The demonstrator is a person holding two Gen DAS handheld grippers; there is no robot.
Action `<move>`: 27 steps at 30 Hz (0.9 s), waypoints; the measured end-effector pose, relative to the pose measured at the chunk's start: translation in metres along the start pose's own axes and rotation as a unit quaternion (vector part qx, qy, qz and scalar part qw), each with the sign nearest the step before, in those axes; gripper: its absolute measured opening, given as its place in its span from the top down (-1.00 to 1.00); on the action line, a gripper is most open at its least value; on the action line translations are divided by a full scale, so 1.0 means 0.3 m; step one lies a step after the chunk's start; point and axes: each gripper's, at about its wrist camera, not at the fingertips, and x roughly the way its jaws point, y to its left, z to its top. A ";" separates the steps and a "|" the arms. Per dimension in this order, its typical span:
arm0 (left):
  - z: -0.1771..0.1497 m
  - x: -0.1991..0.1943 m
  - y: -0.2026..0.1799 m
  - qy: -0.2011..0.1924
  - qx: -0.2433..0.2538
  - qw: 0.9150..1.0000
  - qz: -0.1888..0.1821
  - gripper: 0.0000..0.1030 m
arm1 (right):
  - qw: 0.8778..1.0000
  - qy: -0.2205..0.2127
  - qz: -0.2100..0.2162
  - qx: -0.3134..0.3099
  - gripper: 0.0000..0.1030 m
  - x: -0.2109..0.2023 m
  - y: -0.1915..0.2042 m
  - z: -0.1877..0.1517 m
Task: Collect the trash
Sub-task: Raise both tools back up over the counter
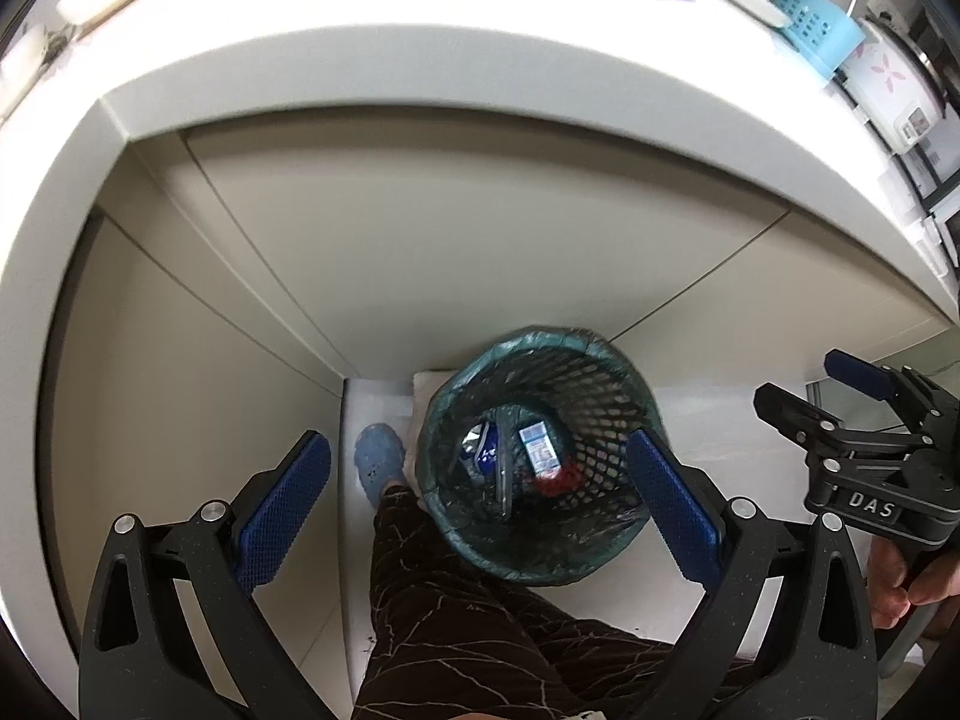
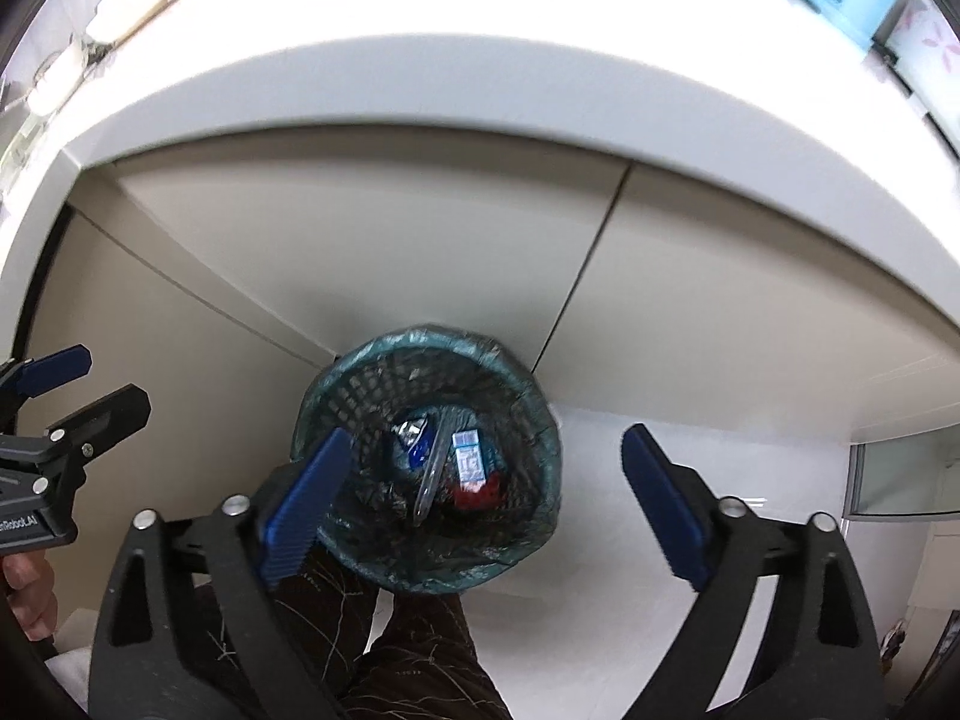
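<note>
Nearest the cameras, two grippers hung over the floor, each with two blue-padded fingers spread wide and nothing between them: the left gripper [image 1: 480,480] and the right gripper [image 2: 486,480]. Each also showed at the edge of the other's view, the right one [image 1: 840,396] gaping there too, the left one [image 2: 72,384] likewise parted. Under them stood the person's leg [image 1: 456,612] in dark patterned trousers, ending in one blue slipper [image 1: 378,456] on the white floor [image 2: 600,540].

Just past the leg stood one black mesh wastebasket [image 1: 534,456], lined with a teal bag, against the foot of the cabinet front [image 1: 450,252]. Down in it lay the trash: one small blue-and-white carton [image 1: 540,447], one blue foil wrapper [image 1: 483,447], one grey strip [image 2: 433,468] slanting between them, and one red scrap [image 1: 558,483].

Farther off, above the cabinet, the white countertop's [image 1: 420,24] far right corner carried one light-blue perforated basket [image 1: 816,30] and one flower-printed rice cooker [image 1: 888,84]; things at its far left edge were too blurred to count.
</note>
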 end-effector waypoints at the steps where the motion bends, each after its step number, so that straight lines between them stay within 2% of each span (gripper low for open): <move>1: 0.008 -0.015 -0.004 -0.004 0.000 1.000 -0.001 -0.88 | 1.000 -0.006 0.001 0.004 -0.80 -0.021 -0.009 0.005; 13: 0.092 -0.207 -0.040 -0.044 0.004 0.999 -0.006 -0.88 | 0.999 -0.046 -0.017 0.015 -0.83 -0.274 -0.053 0.101; 18: 0.139 -0.272 -0.053 -0.046 0.002 0.999 -0.003 -0.88 | 0.998 -0.063 -0.020 0.021 -0.83 -0.370 -0.060 0.151; 27: 0.222 -0.422 -0.070 -0.076 0.000 0.997 -0.015 -0.88 | 0.995 -0.093 -0.028 0.035 -0.83 -0.487 -0.092 0.229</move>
